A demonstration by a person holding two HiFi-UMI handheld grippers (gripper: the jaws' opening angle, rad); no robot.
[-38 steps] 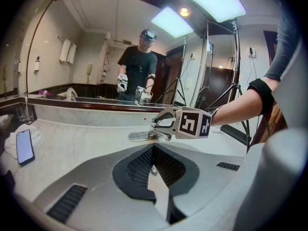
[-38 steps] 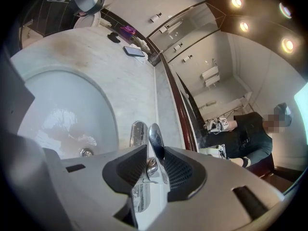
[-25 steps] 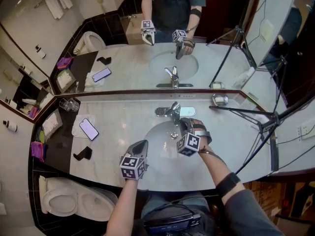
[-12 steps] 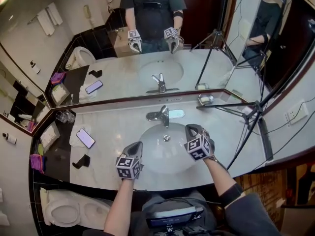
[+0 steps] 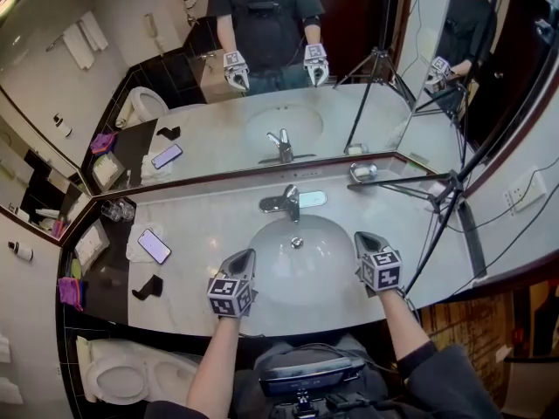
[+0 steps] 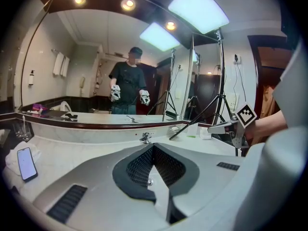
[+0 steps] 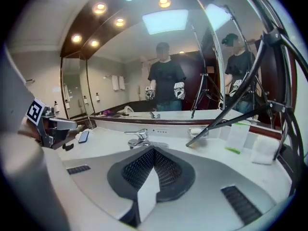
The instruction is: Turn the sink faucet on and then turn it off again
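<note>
With the left gripper [image 5: 247, 257] and right gripper [image 5: 363, 239] closed, empty and clear of the faucet [image 5: 286, 202], which shows no water, I judge the 2 steps done, leaving only withdrawal.

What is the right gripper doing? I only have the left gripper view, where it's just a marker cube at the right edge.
Observer: In the right gripper view, the right gripper is shut, with the jaws together and nothing between them.
Operator: Is it on the faucet?
Observer: No. The head view shows it by the front right rim of the sink, well apart from the faucet at the back.
Operator: Where does my left one sit from above?
Observer: The left gripper is at the sink's front left rim, also apart from the faucet, roughly level with the right one.
</note>
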